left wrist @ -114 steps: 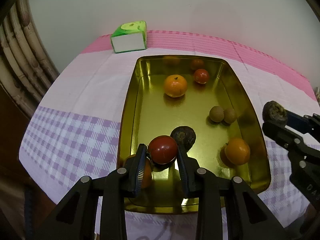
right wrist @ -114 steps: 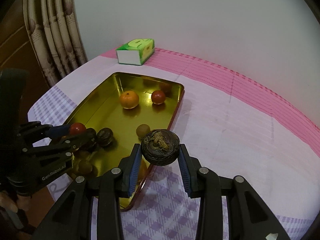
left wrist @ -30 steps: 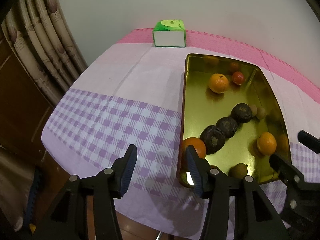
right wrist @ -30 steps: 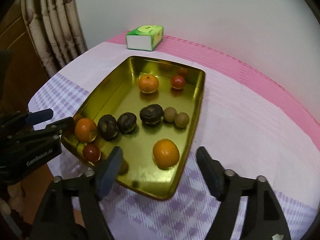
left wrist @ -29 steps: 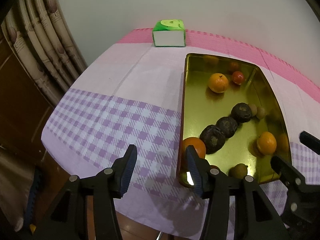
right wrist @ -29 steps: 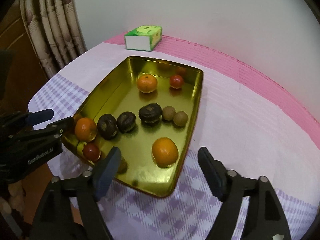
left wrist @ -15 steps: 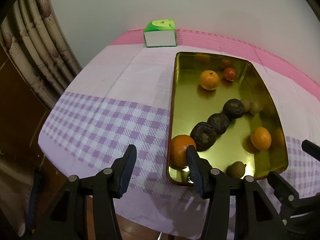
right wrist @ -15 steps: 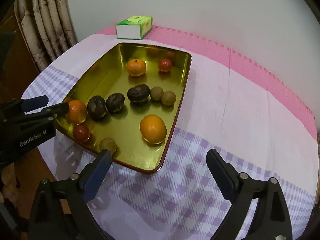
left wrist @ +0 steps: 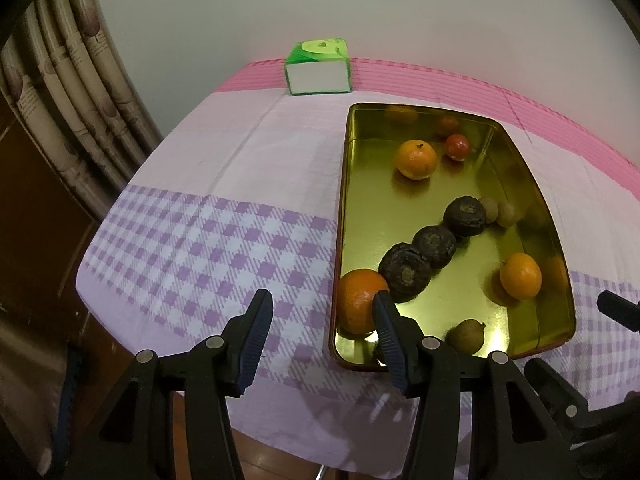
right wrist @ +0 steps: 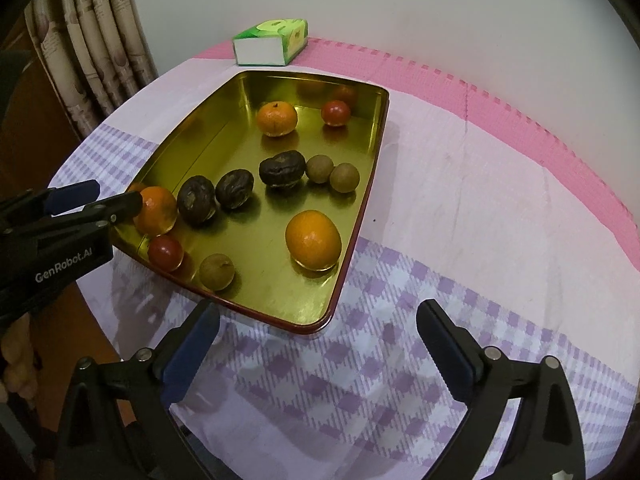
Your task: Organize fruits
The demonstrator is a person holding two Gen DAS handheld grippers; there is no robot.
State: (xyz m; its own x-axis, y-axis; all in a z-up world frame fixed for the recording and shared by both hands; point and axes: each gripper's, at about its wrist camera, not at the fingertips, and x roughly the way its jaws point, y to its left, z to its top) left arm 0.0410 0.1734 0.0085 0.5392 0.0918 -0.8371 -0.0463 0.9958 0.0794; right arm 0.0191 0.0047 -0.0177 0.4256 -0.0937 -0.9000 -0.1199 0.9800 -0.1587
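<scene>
Fruits sit in the gold tray [right wrist: 362, 184] on the checked cloth [right wrist: 460, 320]. Three dark wrinkly fruits [right wrist: 234, 188] lie in a line across the middle, each touching the next. Two small brown balls [right wrist: 332, 172] sit just beside the end of that line. One orange [right wrist: 277, 119] and a red ball [right wrist: 336, 112] are at the far end. A second orange [right wrist: 313, 239], a third orange [right wrist: 156, 210], another red ball [right wrist: 165, 252] and one more brown ball [right wrist: 216, 271] are nearer.

The right gripper [right wrist: 316, 348] hangs over the cloth by the near corner of the tray. Its jaws are opening wide and nothing is between them. The left gripper [left wrist: 320, 336] is partly open and empty too, over the tray's near edge next to the third orange.

I think like fruits should go together next. A good way is to come straight down on one round fruit, squeeze softly so it does not roll or squash, and keep the pads off its neighbours.
</scene>
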